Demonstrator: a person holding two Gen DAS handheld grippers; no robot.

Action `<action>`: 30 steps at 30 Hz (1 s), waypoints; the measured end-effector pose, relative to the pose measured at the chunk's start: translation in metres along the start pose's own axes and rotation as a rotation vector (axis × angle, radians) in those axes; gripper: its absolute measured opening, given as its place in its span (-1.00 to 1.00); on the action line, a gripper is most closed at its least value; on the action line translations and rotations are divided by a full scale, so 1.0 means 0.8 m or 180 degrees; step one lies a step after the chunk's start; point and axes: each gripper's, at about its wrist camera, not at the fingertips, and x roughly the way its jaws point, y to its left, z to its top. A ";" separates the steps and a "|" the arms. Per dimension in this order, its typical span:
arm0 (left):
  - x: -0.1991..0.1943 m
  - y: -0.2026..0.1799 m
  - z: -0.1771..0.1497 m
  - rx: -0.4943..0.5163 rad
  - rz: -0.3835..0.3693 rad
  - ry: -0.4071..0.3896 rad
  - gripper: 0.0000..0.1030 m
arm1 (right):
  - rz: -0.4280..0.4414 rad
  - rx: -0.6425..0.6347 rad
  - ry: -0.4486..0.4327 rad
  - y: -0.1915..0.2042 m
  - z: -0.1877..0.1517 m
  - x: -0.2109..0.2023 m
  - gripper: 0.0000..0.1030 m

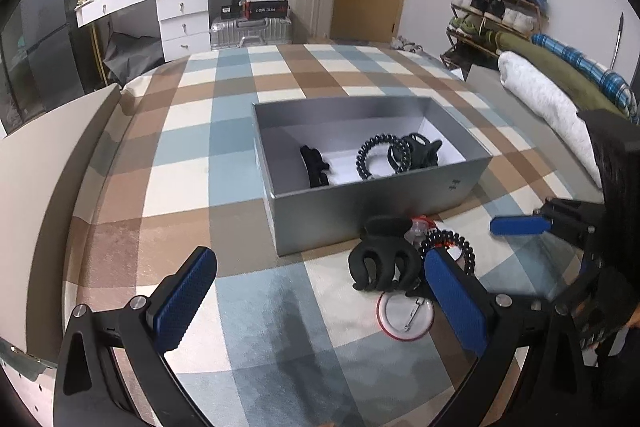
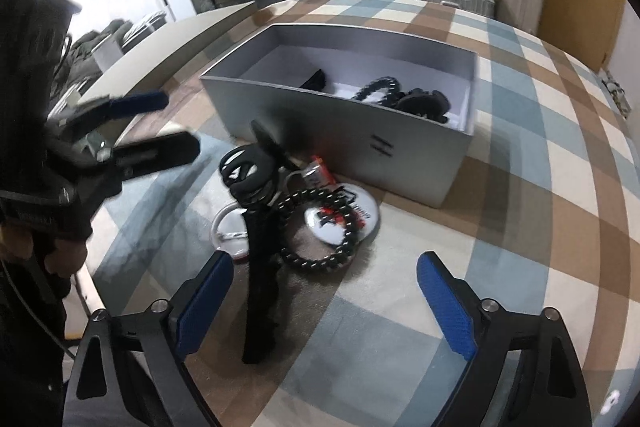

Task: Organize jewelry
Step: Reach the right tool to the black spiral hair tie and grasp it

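Sorting is partly done: the grey box (image 1: 372, 203) on the checked bed cover (image 1: 180, 179) already holds a coil hair tie (image 1: 374, 157) and dark clips, while a pile stays outside against its near wall. Right gripper (image 2: 324, 301), jaws apart and empty, hangs over the loose coil tie (image 2: 320, 231) and long black clip (image 2: 260, 291). Left gripper (image 1: 320, 297), jaws also apart and empty, sits beside the black claw clip (image 1: 380, 263). Next move likely needs the right gripper lowered astride one piece, then closed.

Matt grey card box (image 1: 360, 215), soft checked cloth (image 1: 192, 163), glossy badge (image 1: 404, 315)
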 end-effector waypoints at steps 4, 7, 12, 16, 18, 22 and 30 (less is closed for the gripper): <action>0.002 -0.005 -0.003 0.0034 -0.0029 0.0039 0.97 | 0.0032 0.0242 -0.0087 -0.019 0.002 -0.005 0.43; 0.004 -0.006 -0.004 0.0040 -0.0029 0.0059 0.97 | 0.0146 0.0374 -0.0080 -0.029 0.002 -0.003 0.03; 0.006 -0.008 -0.006 0.0045 -0.0040 0.0081 0.97 | 0.0281 0.0368 -0.0066 -0.024 0.001 0.001 -0.23; 0.010 -0.012 -0.008 0.0074 -0.0027 0.0106 0.97 | 0.0317 0.0416 -0.0061 -0.022 0.001 0.006 -0.37; 0.012 -0.015 -0.009 0.0094 -0.0030 0.0121 0.97 | 0.0291 0.0414 -0.0061 -0.021 0.003 0.008 -0.47; 0.015 -0.018 -0.011 0.0111 -0.0045 0.0146 0.97 | 0.0252 0.0355 -0.0028 -0.017 0.001 0.009 -0.77; 0.015 -0.018 -0.011 0.0087 -0.0052 0.0147 0.97 | 0.0181 0.0246 -0.0228 -0.014 0.005 -0.011 -0.84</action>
